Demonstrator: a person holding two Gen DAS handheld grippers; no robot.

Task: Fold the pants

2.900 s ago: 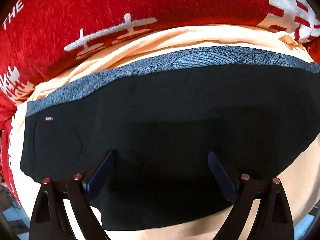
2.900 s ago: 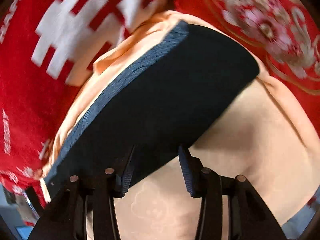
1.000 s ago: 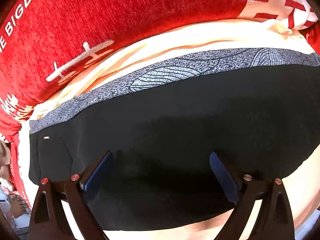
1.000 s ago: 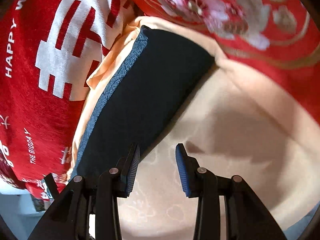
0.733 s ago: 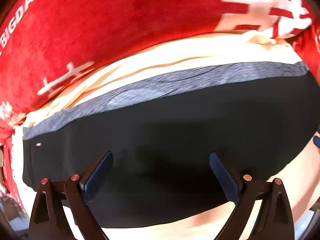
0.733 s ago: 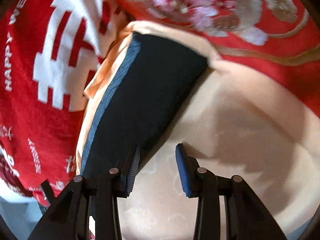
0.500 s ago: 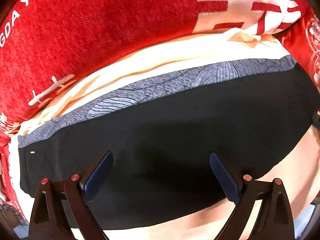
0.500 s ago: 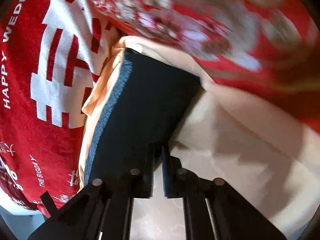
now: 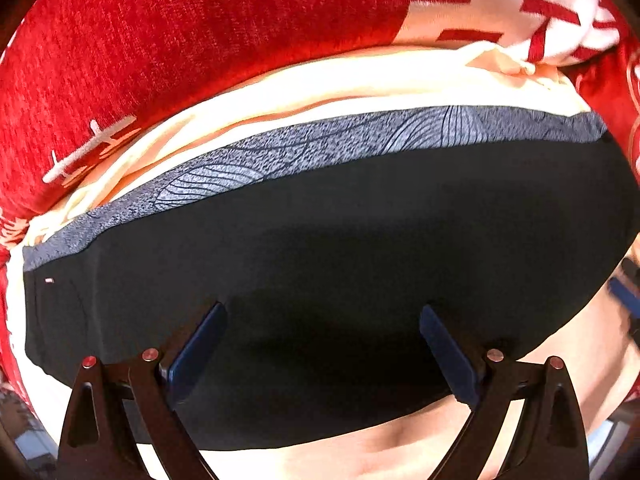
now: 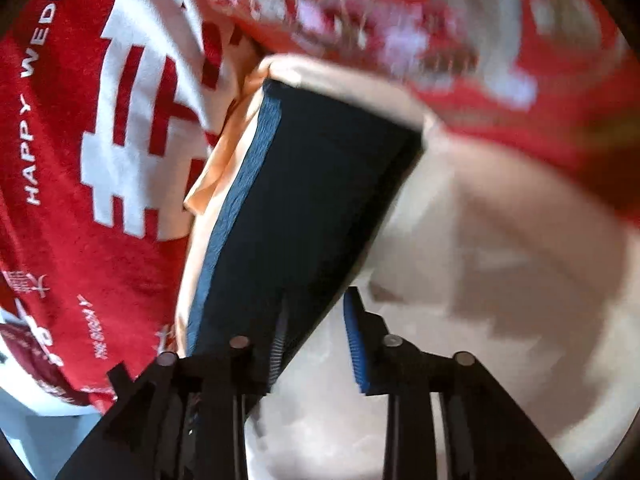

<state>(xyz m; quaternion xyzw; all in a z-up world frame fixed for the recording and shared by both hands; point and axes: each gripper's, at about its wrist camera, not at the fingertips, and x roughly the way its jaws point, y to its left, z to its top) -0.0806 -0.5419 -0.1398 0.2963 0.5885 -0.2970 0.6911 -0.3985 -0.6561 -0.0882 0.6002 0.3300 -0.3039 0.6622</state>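
Note:
Black pants (image 9: 340, 264) lie folded into a long flat band on a cream sheet (image 9: 304, 88), with a grey patterned waistband (image 9: 320, 148) along the far edge. My left gripper (image 9: 322, 344) hovers over the band's middle, open wide, nothing between its fingers. In the right wrist view the same pants (image 10: 312, 208) run away from the camera. My right gripper (image 10: 314, 336) is at their near edge with its jaws opening; the left pad sits over the black cloth, the right pad over the sheet (image 10: 500, 280). No cloth is pinched between them.
A red blanket (image 9: 180, 48) with white characters lies beyond the waistband. Another red floral cover (image 10: 480, 40) lies past the pants' far end. The other gripper's blue pad (image 9: 624, 296) shows at the right edge of the left wrist view.
My left gripper slid sideways along the pants, bringing their right end into view. My right gripper closed to a narrow gap half a second ago and has spread apart again.

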